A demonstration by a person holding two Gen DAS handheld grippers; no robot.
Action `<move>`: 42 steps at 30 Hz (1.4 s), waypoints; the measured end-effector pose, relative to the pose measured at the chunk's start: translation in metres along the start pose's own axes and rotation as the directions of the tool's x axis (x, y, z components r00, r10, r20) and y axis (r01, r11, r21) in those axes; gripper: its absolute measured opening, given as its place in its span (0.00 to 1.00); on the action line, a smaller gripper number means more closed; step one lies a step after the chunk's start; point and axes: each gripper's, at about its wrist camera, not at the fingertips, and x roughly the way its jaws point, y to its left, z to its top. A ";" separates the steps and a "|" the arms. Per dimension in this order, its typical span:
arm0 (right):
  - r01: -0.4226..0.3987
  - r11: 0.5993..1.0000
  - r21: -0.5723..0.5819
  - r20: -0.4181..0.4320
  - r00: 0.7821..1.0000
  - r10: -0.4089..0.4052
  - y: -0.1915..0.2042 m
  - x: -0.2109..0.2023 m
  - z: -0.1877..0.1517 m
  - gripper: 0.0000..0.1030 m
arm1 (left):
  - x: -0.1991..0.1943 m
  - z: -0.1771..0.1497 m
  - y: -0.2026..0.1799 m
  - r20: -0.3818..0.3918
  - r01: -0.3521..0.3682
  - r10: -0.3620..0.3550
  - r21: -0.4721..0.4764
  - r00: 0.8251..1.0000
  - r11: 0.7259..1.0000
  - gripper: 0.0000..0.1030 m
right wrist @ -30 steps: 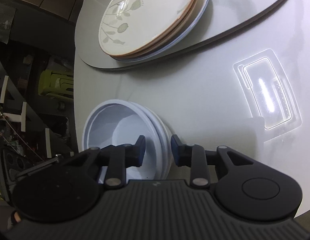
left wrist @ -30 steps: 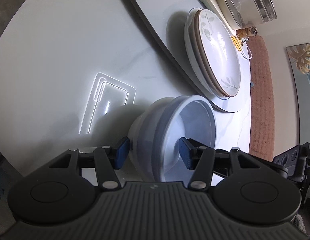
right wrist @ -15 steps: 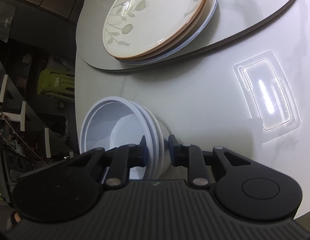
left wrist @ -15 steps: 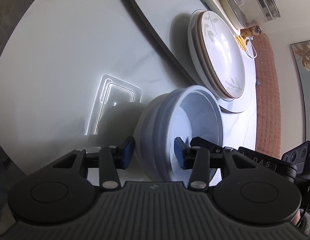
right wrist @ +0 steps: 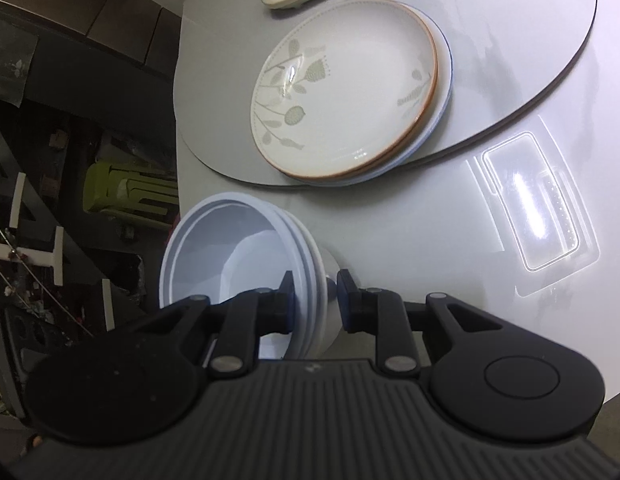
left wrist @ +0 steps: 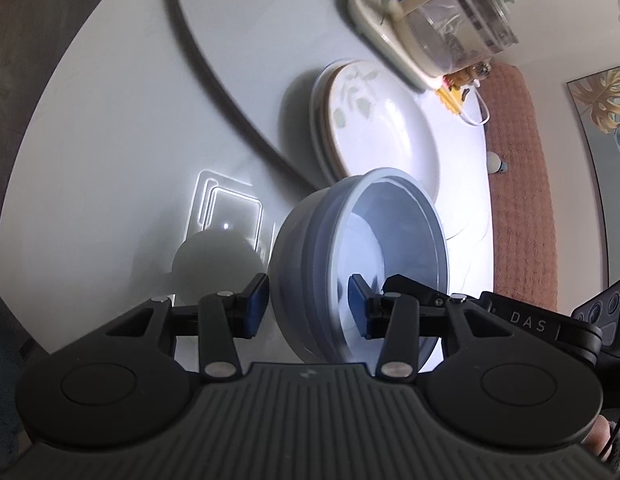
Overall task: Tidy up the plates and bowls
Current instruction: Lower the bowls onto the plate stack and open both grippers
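Together, a nested stack of pale blue-white round bowls (left wrist: pixel 361 264) is gripped from opposite sides by both tools. On the left tool (left wrist: pixel 308 306), one blue pad is pressed against the outer wall and the other sits inside the top bowl, so the rim is pinched between them. The right tool (right wrist: pixel 314 300) is closed narrowly on the stacked rims, one finger inside the bowl and the other against the outer wall near the foot. In the right wrist view, at least three smooth layered rims (right wrist: pixel 298 240) can be counted. Whether the stack's foot touches the glossy white desk (left wrist: pixel 110 128) cannot be told, since the foot is hidden behind the tools; the stack is seen tilted in both views.

Beyond the bowls, a stack of round glazed plates (right wrist: pixel 349 96) is set on a thin grey oval mat (right wrist: pixel 529 32); the top plate is cream with a grey-green leaf pattern and a brown rim, and a plain white, blue-edged plate shows beneath it. Just behind the plates, a cream appliance with a clear jug (left wrist: pixel 437 24) is blurred in the left view and cut off at the top edge in the right view. A bright rectangular light reflection (right wrist: pixel 529 208) is seen on the desk. A rust-brown textured cloth (left wrist: pixel 517 184) is seen past the desk's far edge.
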 end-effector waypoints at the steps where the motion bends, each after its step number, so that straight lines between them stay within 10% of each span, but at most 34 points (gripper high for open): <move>1: -0.005 1.000 -0.005 0.010 1.000 0.005 0.003 -0.004 0.004 0.24 | -0.003 0.005 -0.005 0.007 0.005 -0.005 0.006 1.000 1.000 0.48; 12: -0.026 1.000 -0.011 0.095 0.995 0.027 0.018 -0.027 0.057 0.24 | -0.012 0.054 -0.051 0.055 0.050 -0.054 0.066 0.997 0.997 0.48; 42: 0.102 0.994 0.027 0.059 0.993 -0.103 -0.024 0.040 0.142 0.24 | 0.121 0.138 -0.077 -0.104 -0.020 0.033 0.128 0.994 0.992 0.48</move>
